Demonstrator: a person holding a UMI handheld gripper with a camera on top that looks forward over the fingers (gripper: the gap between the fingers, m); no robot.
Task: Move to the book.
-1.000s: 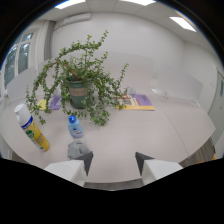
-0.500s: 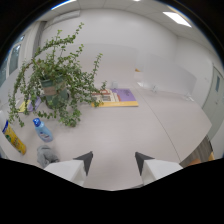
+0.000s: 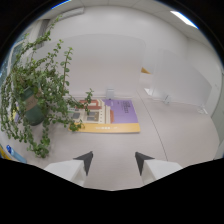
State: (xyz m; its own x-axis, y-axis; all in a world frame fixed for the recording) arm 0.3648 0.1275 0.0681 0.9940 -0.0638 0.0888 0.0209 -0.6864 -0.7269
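The book lies flat on the white table, a little way ahead of the gripper. A leafy plant touches the book's near edge. The gripper's two fingers are wide apart and hold nothing.

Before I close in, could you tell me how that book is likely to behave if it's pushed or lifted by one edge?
The book lies flat and looks thin and wide, so it would probably slide rather than tip. Its cover seems glossy, so it may be slippery on the smooth table. Lifted by an edge, it might sag. The claw is open, short of it.
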